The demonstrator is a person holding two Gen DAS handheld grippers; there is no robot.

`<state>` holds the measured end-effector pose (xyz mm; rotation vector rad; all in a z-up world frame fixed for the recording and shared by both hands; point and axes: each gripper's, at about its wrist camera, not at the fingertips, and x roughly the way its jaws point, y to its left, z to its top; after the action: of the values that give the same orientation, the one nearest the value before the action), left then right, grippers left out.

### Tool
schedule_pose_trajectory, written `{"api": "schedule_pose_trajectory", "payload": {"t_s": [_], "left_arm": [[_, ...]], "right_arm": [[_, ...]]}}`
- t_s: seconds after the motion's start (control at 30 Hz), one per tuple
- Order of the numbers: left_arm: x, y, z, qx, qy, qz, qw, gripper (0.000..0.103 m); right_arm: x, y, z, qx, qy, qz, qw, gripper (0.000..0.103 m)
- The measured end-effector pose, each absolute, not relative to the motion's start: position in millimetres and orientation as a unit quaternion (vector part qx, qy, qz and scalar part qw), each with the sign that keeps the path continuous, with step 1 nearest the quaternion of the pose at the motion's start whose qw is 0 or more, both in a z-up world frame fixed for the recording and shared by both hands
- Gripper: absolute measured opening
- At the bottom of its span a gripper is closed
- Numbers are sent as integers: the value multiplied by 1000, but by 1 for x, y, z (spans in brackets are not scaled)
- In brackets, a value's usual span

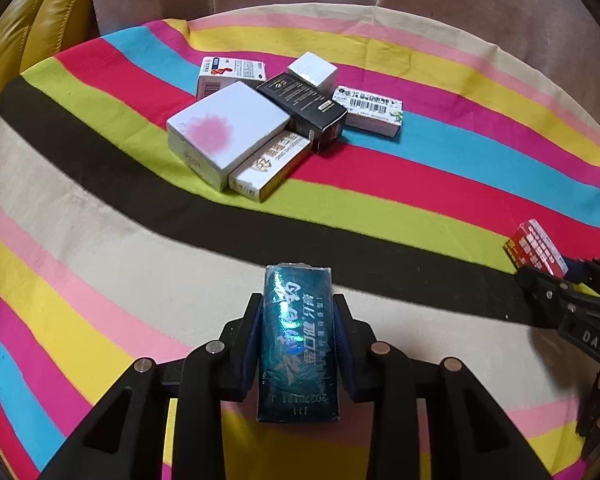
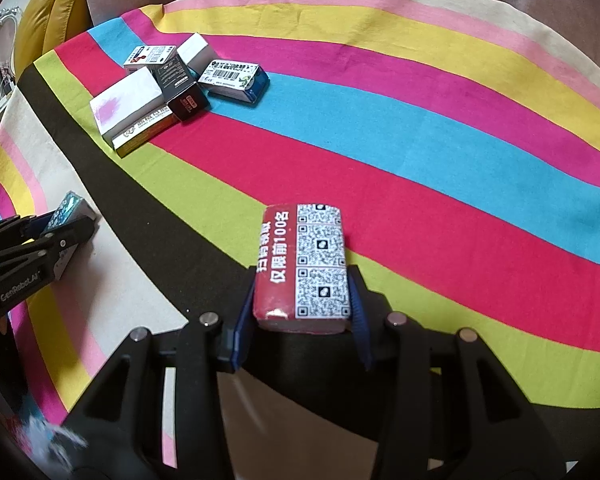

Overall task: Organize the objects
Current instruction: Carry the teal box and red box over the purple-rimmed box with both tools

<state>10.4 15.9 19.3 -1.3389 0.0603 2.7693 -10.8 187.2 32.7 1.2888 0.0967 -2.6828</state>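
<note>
My left gripper [image 1: 297,308] is shut on a shiny teal box [image 1: 296,344] with white lettering, held lengthwise between the blue pads above the cream stripe of the cloth. My right gripper [image 2: 302,276] is shut on a red box [image 2: 304,264] printed with QR codes, over the black and green stripes. Each gripper shows in the other's view: the right gripper [image 1: 548,276] with the red box [image 1: 534,246] at the right edge, the left gripper [image 2: 66,226] with the teal box [image 2: 66,208] at the left edge.
A pile of several boxes lies farther back on the striped cloth [image 1: 420,184]: a white box with a pink blot [image 1: 224,136], a black box [image 1: 304,106], a yellow-white box [image 1: 270,166], a barcode box [image 1: 370,110]. A yellow sofa [image 1: 32,28] stands at the far left.
</note>
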Motion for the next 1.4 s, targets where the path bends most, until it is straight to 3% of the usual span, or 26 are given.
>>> {"api": "schedule_pose_trajectory", "payload": {"t_s": [0.27,0.67,1.4], "left_arm": [[100,-11,26,-440,-35,896,44,34],[184,-39,32,-427,-32,902,58,34],[270,-117,35,-430,-98,897,30,34]], "right_arm": [[31,174,36,446,41,-890,87,45],[130,130,45,443,35,-889,108,45],[218,29,72,399,181,-882,173,45]]}}
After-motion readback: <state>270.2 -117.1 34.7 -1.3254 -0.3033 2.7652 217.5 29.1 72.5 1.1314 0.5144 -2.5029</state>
